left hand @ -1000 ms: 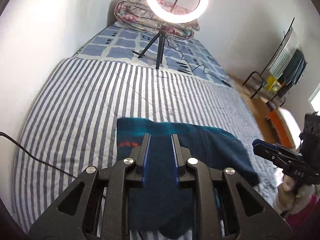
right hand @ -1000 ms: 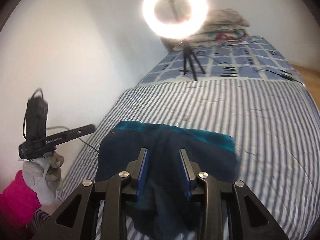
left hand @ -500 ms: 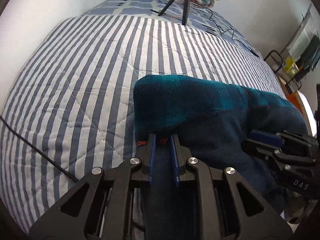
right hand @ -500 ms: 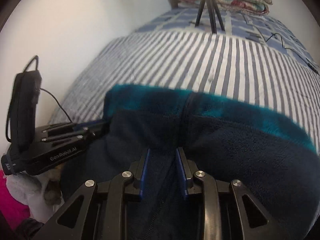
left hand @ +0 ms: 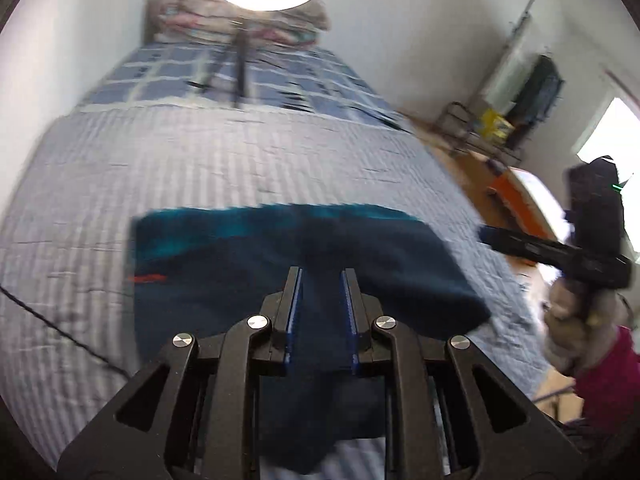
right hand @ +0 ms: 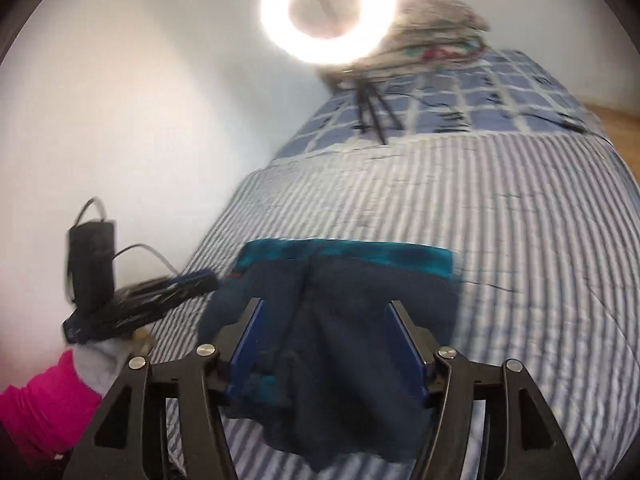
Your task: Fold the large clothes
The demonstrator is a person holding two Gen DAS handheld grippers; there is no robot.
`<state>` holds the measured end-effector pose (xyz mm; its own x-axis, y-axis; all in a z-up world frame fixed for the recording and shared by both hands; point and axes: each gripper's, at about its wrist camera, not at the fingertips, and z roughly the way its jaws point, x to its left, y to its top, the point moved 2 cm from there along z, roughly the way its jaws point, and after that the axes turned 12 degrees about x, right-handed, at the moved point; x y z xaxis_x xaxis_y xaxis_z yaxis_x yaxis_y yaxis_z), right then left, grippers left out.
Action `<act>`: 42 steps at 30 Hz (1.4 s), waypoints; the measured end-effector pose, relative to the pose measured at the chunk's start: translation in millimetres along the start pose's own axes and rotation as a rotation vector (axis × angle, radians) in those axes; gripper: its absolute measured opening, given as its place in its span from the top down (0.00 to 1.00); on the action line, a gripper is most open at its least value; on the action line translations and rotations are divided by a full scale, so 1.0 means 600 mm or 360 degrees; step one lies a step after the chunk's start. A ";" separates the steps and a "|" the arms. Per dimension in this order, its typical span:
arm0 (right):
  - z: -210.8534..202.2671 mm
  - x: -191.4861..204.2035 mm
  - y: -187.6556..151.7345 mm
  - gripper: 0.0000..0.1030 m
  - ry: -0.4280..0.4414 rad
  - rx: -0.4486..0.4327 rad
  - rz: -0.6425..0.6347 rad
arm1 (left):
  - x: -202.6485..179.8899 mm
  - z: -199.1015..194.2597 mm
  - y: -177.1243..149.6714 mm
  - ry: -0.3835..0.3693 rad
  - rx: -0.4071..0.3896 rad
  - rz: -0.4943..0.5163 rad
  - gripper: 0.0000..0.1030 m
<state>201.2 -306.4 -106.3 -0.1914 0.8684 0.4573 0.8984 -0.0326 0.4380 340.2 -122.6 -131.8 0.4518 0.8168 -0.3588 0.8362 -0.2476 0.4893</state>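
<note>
A dark navy fleece garment (left hand: pixel 288 276) with a teal band along its far edge lies folded on the striped bed (left hand: pixel 240 168); it also shows in the right wrist view (right hand: pixel 344 304). My left gripper (left hand: pixel 322 276) hovers over its near part, jaws parted and empty. My right gripper (right hand: pixel 326 308) is wide open above the garment's near edge. The right gripper shows at the right of the left wrist view (left hand: pixel 560 248), and the left gripper at the left of the right wrist view (right hand: pixel 160 296). Both views are motion-blurred.
A lit ring light on a tripod (left hand: pixel 240 68) stands on the blue checked cover (right hand: pixel 460 100), with folded bedding (left hand: pixel 240 16) behind it. A white wall (right hand: pixel 120 120) runs along the bed's left side. A rack with clothes (left hand: pixel 532 92) and wooden floor lie to the right.
Both grippers let go of the garment, opened and pulled back and up. The garment now lies flat on the bed.
</note>
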 end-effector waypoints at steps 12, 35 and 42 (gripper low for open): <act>0.132 -0.168 0.051 0.40 0.0376 0.0168 0.0395 | -0.147 0.140 -0.028 -0.0264 0.0320 0.0292 0.84; 0.010 -0.021 -0.002 0.69 -0.0050 -0.0023 -0.0214 | -0.139 0.068 -0.070 -0.0192 0.0184 0.0464 0.84; 0.064 -0.020 -0.084 0.83 -0.0352 0.0163 -0.0430 | 0.032 0.023 -0.065 0.0131 0.0095 0.0165 0.84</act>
<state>173.7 -295.8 -163.6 -0.3474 0.9253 0.1522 0.8640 0.2528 0.4354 320.6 -104.8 -168.8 0.5117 0.8247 -0.2410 0.8045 -0.3614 0.4714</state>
